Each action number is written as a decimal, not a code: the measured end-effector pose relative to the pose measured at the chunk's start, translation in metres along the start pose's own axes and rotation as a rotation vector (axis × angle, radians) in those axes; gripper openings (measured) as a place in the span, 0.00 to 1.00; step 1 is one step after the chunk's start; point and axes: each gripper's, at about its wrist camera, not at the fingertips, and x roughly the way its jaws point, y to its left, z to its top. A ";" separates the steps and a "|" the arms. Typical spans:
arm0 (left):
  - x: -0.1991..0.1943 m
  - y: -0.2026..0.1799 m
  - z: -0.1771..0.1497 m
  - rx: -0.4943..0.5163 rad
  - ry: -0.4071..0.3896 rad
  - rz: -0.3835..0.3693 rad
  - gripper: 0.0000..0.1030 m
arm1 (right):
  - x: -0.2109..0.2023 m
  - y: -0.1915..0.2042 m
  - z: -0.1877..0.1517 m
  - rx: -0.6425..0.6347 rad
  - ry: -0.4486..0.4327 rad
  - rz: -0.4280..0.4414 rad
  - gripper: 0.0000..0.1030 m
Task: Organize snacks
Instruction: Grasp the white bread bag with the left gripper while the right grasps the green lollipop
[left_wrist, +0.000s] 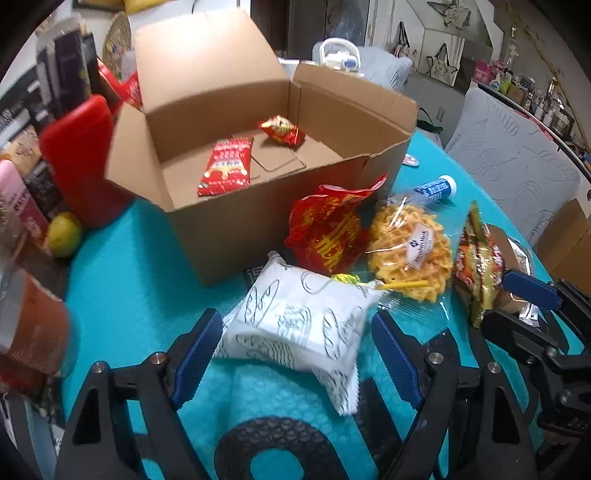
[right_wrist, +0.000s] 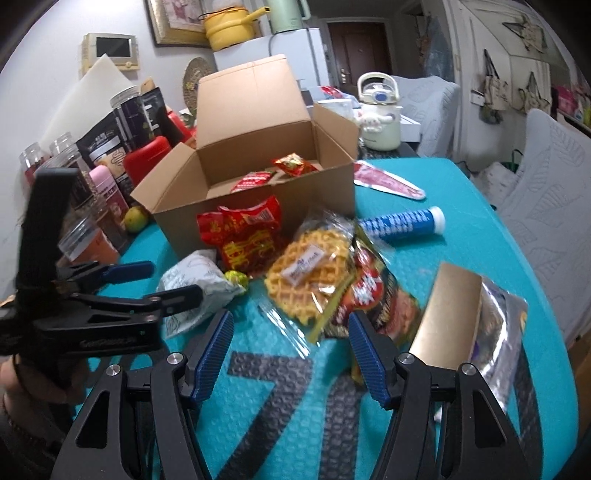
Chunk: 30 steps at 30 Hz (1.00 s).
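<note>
Teal table (left_wrist: 122, 295) w/ snack box (left_wrist: 236, 229); L tongs (left_wrist: 297, 354) & R tongs (right_wrist: 291, 354) both apart, empty.

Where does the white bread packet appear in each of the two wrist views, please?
Left wrist: white bread packet low centre, between the open left gripper fingers.
Right wrist: the packet left of centre.
Shared landmark: cardboard box behind it.

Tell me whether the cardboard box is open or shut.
Open: the cardboard box has its flaps up, with two red snack packets lying visible inside.
</note>
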 end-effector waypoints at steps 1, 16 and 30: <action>0.009 0.003 0.002 -0.010 0.033 -0.030 0.81 | 0.002 0.001 0.002 0.000 0.000 0.004 0.63; 0.023 0.008 -0.009 0.002 0.032 -0.044 0.66 | 0.008 0.010 0.012 -0.012 -0.012 0.013 0.63; -0.013 0.055 -0.035 -0.130 0.011 0.000 0.66 | 0.030 0.051 0.015 -0.091 0.050 0.068 0.63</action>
